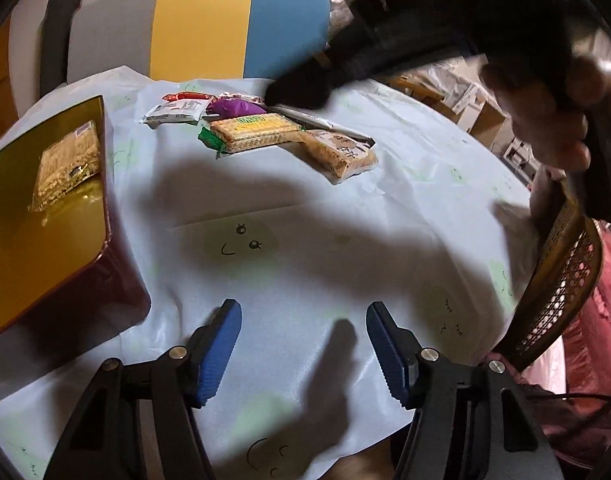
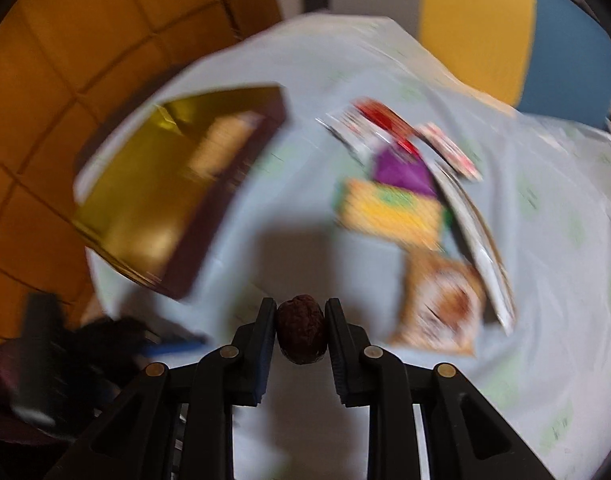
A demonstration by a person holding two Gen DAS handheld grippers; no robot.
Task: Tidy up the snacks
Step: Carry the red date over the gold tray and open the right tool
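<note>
My right gripper [image 2: 301, 320] is shut on a dark red, wrinkled dried fruit [image 2: 301, 334] and holds it above the table; that view is blurred. A pile of snack packets lies on the pale tablecloth [image 1: 345, 240]: a cracker pack [image 1: 251, 134] [image 2: 389, 212], a brown-printed pack [image 1: 337, 152] [image 2: 441, 304], a purple packet [image 1: 235, 108] and a white one [image 1: 175, 112]. At the left stands a dark red box with a gold inside [image 1: 33, 240] [image 2: 145, 200], and one clear snack bag [image 1: 67, 166] lies in it. My left gripper [image 1: 303, 308] hangs open over bare cloth, with nothing between its blue pads.
A chair back in grey, yellow and blue [image 1: 201, 32] stands behind the table. A wicker chair [image 1: 565, 280] is at the right edge, beside pink cloth. A hand [image 1: 545, 120] grips the right tool over the snack pile. Orange floor tiles [image 2: 45, 80] show past the table's left edge.
</note>
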